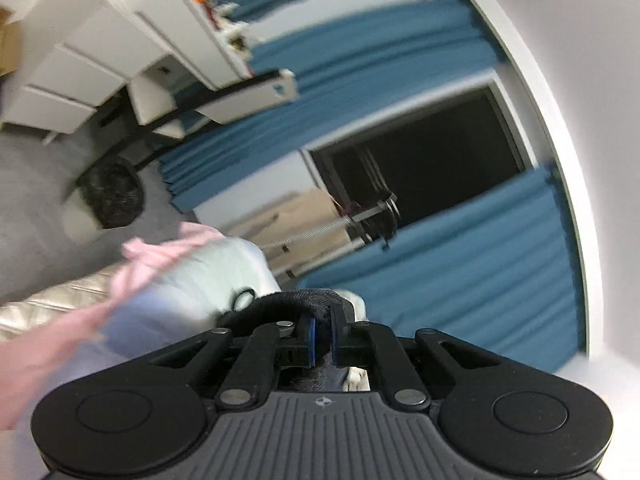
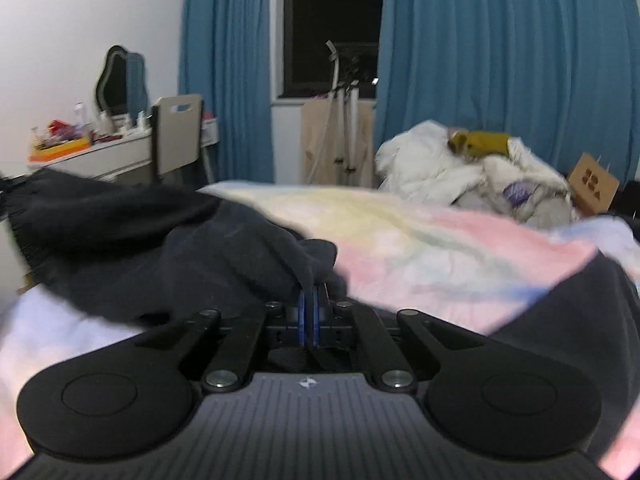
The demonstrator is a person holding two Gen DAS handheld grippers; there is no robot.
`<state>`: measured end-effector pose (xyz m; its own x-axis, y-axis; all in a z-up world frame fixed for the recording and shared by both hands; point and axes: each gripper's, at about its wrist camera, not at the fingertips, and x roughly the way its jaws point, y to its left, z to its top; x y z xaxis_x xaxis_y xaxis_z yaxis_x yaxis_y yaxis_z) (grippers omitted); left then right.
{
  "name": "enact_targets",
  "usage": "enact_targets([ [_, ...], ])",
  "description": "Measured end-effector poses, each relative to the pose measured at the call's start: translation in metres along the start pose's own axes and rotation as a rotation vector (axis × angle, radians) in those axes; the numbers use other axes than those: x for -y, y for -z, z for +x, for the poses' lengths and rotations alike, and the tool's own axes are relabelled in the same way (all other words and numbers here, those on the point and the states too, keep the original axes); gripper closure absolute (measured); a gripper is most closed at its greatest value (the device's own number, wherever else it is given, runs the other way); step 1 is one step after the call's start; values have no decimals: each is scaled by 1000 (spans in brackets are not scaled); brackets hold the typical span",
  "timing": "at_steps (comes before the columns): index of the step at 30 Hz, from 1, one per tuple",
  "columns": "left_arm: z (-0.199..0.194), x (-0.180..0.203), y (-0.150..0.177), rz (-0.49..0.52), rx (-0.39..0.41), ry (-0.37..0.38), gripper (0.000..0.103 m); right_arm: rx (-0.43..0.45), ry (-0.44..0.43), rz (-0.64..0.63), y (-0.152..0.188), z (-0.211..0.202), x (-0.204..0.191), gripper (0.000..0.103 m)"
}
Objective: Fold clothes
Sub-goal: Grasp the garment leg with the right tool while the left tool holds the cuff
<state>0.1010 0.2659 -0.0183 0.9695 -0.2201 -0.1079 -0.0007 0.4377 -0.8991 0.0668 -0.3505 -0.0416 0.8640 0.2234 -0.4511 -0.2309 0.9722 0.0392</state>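
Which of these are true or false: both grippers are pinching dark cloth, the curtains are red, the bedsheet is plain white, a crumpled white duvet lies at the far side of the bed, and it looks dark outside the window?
1. Both grippers pinch dark cloth. True: the left gripper and the right gripper are each shut on the dark garment.
2. The curtains are red. False: the curtains are blue.
3. The bedsheet is plain white. False: the bedsheet is pastel, with pink, yellow and pale blue.
4. A crumpled white duvet lies at the far side of the bed. True: the duvet is heaped there.
5. The window is dark. True: the window shows black.
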Motion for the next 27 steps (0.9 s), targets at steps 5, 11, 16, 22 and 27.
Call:
enact_targets([
  [5, -20, -31, -13, -62, -8, -98, 94, -278, -3, 262, 53, -15, -6, 99],
  [11, -44, -39, 0, -26, -97, -212, 73, -374, 18, 336, 83, -11, -8, 95],
  [16, -83, -21, 11, 6, -66, -273, 17, -189, -8, 440, 72, -46, 4, 72],
  [22, -123, -10, 31, -144, -94, -222, 6, -12, 138, 525, 66, -73, 39, 50],
  [27, -118, -6, 70, -208, -192, -266, 4, 50, 295, 536, 46, -60, 80, 27],
])
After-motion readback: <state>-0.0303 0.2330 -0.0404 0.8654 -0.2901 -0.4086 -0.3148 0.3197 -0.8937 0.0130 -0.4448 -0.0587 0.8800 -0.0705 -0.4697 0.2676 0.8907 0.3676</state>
